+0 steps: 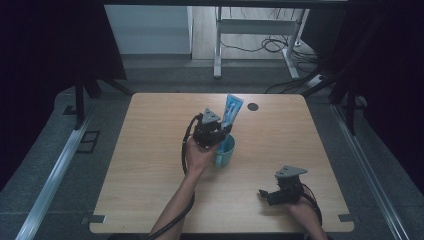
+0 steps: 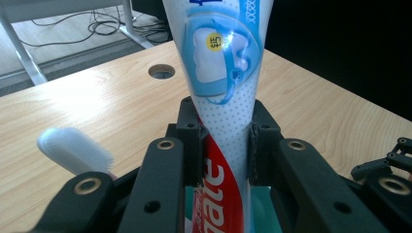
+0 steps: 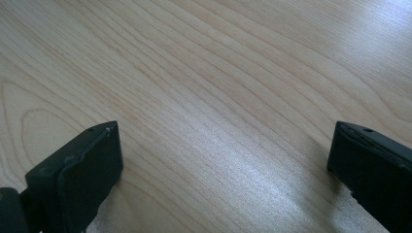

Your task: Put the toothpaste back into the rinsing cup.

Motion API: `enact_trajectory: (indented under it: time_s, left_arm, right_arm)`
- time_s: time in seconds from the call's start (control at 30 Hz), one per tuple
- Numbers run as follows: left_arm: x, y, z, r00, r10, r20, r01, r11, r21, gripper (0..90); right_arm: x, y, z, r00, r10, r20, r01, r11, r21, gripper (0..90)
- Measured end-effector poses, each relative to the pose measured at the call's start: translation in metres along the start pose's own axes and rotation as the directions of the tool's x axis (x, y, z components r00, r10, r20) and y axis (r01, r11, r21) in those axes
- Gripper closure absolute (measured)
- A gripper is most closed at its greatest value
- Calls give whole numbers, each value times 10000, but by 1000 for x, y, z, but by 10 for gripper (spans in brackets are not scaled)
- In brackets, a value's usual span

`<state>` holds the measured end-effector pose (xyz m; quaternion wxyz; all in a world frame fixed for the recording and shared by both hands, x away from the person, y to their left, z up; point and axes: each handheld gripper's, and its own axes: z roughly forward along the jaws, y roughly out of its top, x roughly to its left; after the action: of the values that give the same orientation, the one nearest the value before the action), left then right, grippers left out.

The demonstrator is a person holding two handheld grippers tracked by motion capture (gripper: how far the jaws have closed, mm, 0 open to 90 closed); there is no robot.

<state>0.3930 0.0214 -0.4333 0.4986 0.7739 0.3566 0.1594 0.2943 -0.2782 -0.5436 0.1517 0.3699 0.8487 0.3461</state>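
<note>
My left gripper (image 1: 220,131) is shut on a blue, white and red toothpaste tube (image 1: 233,110), which stands upright with its flat end up. The tube's lower end goes into a teal cup (image 1: 226,153) directly beneath the gripper. In the left gripper view both black jaws clamp the tube (image 2: 226,97) at its waist, and a white toothbrush head (image 2: 73,150) pokes up at the left. A strip of the teal cup (image 2: 265,213) shows below the jaws. My right gripper (image 1: 265,194) rests low near the table's front right, open, with bare wood between its jaws (image 3: 226,160).
The wooden table (image 1: 150,165) has a round cable hole (image 1: 252,106) near its far edge. Beyond it stand a metal desk frame (image 1: 218,45) and floor cables (image 1: 272,45). Dark curtains hang on both sides.
</note>
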Motion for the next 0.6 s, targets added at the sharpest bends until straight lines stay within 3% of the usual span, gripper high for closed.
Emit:
enact_trajectory:
  time_s: [0.6]
  left_arm:
    - [-3,-14,12,10000,40,-39,-39,9997,234,719]
  right_arm:
    - [0,0,0,10000,12,-1,-12,10000,-2,0]
